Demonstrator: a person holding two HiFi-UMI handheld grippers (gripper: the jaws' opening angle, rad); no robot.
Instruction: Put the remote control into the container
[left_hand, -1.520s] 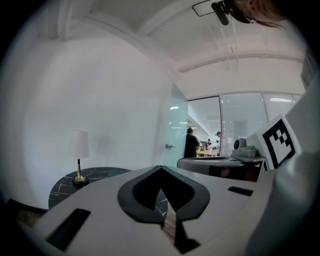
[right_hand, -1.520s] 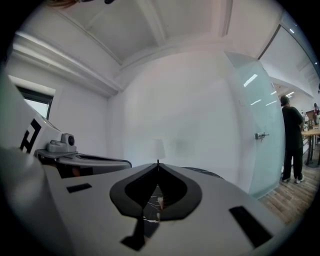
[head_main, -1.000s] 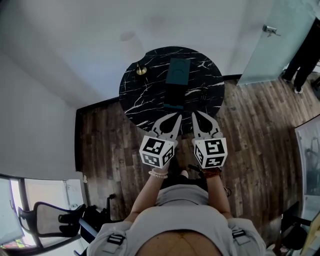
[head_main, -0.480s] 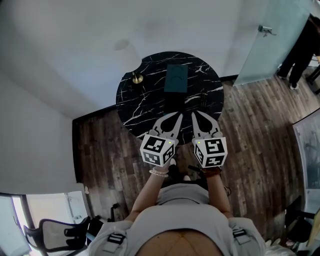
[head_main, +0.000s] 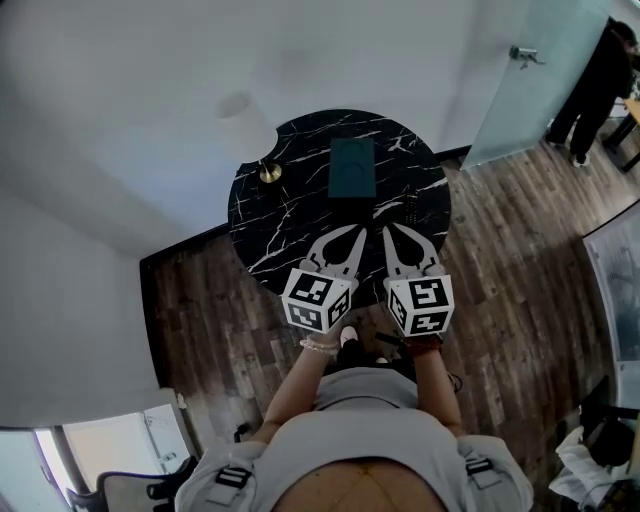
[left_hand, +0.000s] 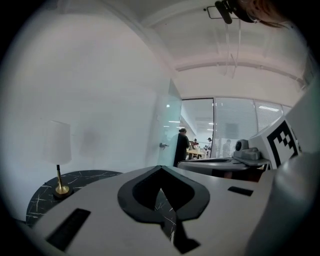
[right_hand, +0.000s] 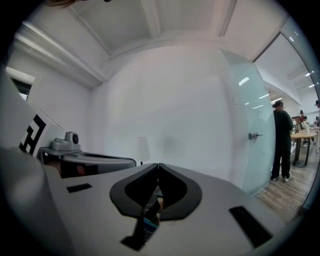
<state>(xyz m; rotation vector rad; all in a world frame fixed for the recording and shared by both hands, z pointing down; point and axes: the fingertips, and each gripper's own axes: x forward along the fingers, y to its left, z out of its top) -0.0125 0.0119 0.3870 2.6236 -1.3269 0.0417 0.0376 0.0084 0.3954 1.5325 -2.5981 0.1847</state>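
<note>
Step in hand, as I read it: approach, nothing grasped yet. Left tool (head_main: 355, 233) is clenched and empty, with its tips meeting. Right tool (head_main: 389, 231) is the same, clenched on nothing. Both hang side by side over the near edge of the round black marble tabletop (head_main: 290, 215), pointing roughly level.

To do it well, use the right tool, since it is the nearer one. Open it before getting close, tip it downward, and straddle the narrow width rather than the length. The jaws need to sit low to catch such a flat thing. The left tool could steady the box if needed.

The remote control (head_main: 408, 206) lies flat on the tabletop just ahead of the right tool. It is to the right of the container (head_main: 352, 167) and apart from it. It is slim, dark and bar-shaped, almost lost against the marble; its buttons are too small to tell.

The container is a dark teal rectangular box near the tabletop's middle. Whether its top is open I cannot tell.

A brass-based lamp (head_main: 268, 172) stands at the far left edge, well clear. Beyond are a glass door (head_main: 520, 80) and a standing person (head_main: 590, 90).
</note>
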